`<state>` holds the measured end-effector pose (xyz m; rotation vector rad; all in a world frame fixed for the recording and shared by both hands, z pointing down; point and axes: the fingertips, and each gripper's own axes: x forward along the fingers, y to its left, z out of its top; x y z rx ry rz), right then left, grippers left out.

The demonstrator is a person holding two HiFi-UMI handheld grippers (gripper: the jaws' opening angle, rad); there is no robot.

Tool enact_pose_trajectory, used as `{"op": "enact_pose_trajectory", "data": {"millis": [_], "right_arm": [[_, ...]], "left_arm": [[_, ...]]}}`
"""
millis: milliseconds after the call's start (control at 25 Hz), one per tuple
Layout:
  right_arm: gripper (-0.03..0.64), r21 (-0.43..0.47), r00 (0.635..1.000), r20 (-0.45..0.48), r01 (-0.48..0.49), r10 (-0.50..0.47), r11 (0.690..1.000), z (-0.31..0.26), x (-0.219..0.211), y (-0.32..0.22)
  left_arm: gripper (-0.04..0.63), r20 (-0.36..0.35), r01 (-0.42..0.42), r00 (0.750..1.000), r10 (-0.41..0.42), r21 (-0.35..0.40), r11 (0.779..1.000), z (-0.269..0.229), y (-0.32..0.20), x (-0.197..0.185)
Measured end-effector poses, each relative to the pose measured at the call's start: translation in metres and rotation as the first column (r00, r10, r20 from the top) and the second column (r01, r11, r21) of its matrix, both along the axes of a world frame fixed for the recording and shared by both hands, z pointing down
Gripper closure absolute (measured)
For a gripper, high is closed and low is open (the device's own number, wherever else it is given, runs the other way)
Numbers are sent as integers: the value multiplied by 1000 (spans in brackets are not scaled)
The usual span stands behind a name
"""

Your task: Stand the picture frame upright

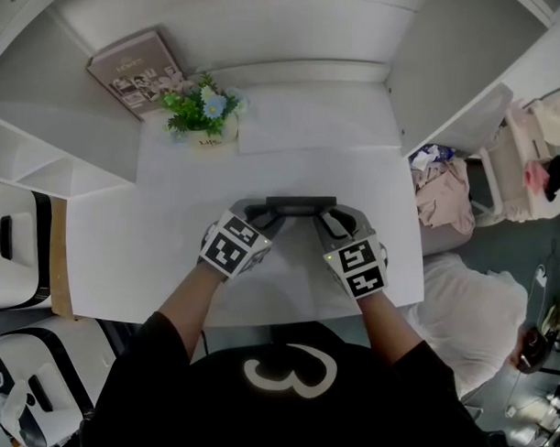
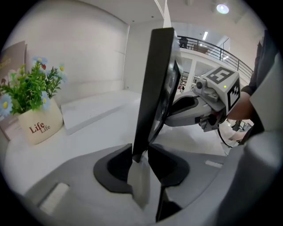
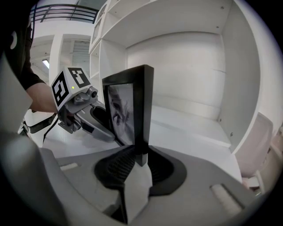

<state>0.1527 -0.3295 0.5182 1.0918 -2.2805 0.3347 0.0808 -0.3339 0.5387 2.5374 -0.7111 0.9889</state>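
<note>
picture frame [image 1: 301,202] clamped, left gripper [image 1: 262,212], right gripper [image 1: 328,216]

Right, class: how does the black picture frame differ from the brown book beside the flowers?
The picture frame is black; the book is brown. The picture frame is held upright, clamped by the left tool and right tool; the book sits untouched. Both are flat rectangles.

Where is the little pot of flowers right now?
In the head view the flower pot sits at the far left of the white table, between the booklet and a flat white slab, beyond the picture frame.
</note>
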Motion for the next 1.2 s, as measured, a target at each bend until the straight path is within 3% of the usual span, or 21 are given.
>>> {"op": "enact_pose_trajectory", "data": {"millis": [320,800,1040,1200], "right_arm": [[525,-14,1000,20,-7,7,1000,0,2,-2],[479,-10,999,38,-11,12,1000,-5,5,0],[460,-5,998,61,6,-5,1000,-15,4,14],[460,-10,992,125,-25,26,1000,-31,11,31]], "left_arm": [[492,-10,2,1000,-2,-13,1000,2,1,2],[407,-18,9,1000,-10,-23,1000,-2,6,3],[373,-77,65,995,-67,-27,998,-19,13,-7],[373,-120,133,983,-136,-34,991,-34,28,-21]]}}
